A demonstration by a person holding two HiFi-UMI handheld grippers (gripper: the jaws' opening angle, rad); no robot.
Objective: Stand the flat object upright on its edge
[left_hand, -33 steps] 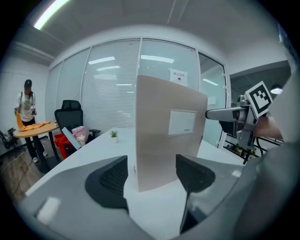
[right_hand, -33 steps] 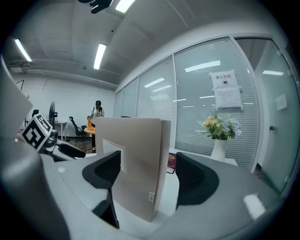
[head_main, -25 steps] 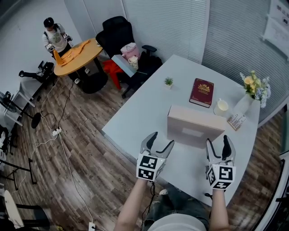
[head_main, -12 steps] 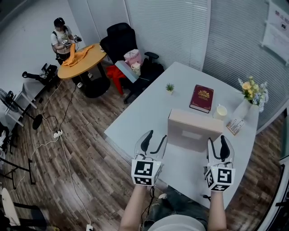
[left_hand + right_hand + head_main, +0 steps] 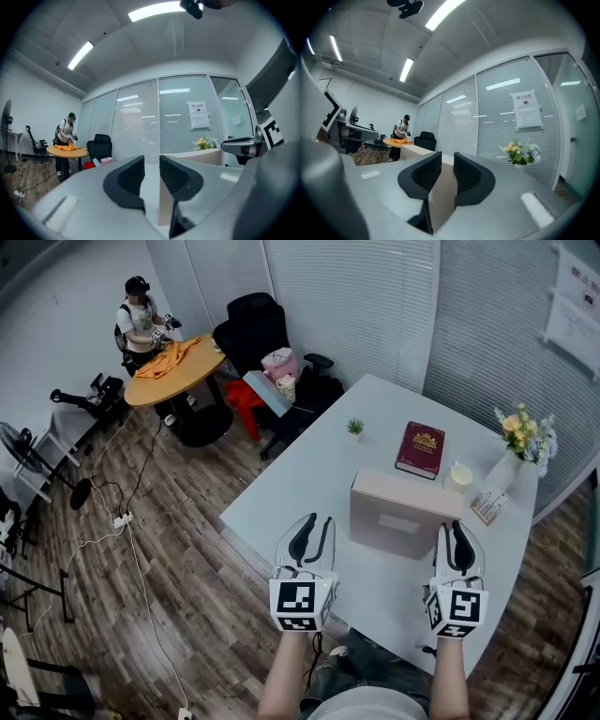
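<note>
White table on a wood floor, one corner pointing out into the room. Bears a beige box near the front, upright on its edge. Behind that, lying flat, a red book. Farther left, near the far edge, a tiny plant. Right of the book, a white cup, then a vase of flowers by the right edge, with a small pack just in front.

Desk: white. Flat object: beige, plain. Book: dark red, gold emblem. Flowers: yellow and white. Floor: brown wood planks. Left gripper, right gripper: black jaws, black-and-white square markers.
</note>
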